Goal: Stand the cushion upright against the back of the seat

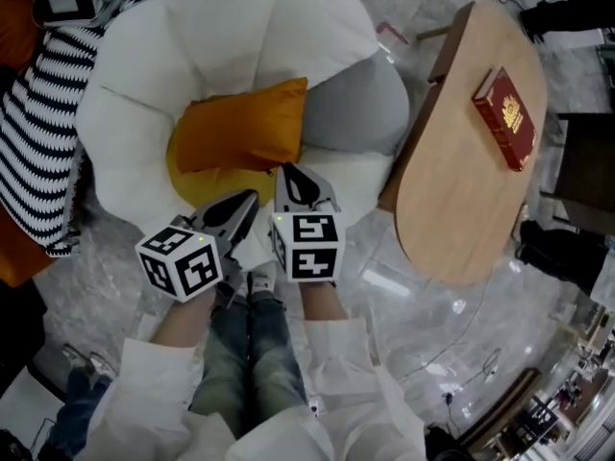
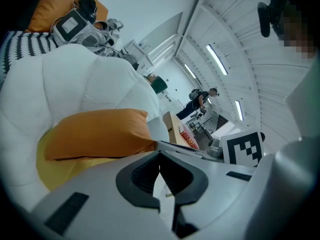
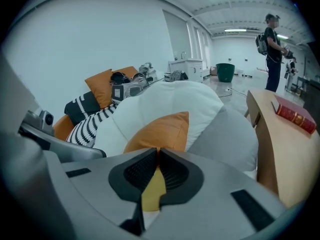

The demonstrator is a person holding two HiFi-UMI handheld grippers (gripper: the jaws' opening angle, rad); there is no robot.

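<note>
1. Basically, the orange cushion [image 1: 240,128] stood upright in the white seat [image 1: 240,36]. It leaned on the puffy seat back, its bottom edge on the yellow seat pad [image 1: 207,182].
2. From the grippers, the cushion was at 12 o'clock in the head view and apart from both sets of fingers.
3. Left gripper [image 1: 248,203]: its own view showed the fingers closed tip to tip with nothing between them [image 2: 160,153]. Only the seat showed through the gap behind the tips.
4. Right gripper [image 1: 290,174]: fingers also together at the tips and empty [image 3: 158,150]. The yellow pad showed through the gap below the tips.
5. The two grippers sat side by side at the seat's front edge, both pointing at the cushion. The left marker cube [image 1: 183,262] was at 9 o'clock of the right marker cube [image 1: 307,246].
6. A grey cushion [image 1: 356,109] was wedged at 3 o'clock of the orange one, touching the seat.
7. A wooden counter [image 1: 461,190] sat at 3 o'clock of the seat, with a red book [image 1: 504,118] lying flat on it.
8. A black-and-white striped cushion [image 1: 43,133] lay at 9 o'clock of the seat, pressed against its side.
9. The right gripper view had a person [image 3: 274,49] standing far back in the room, beyond the counter.
</note>
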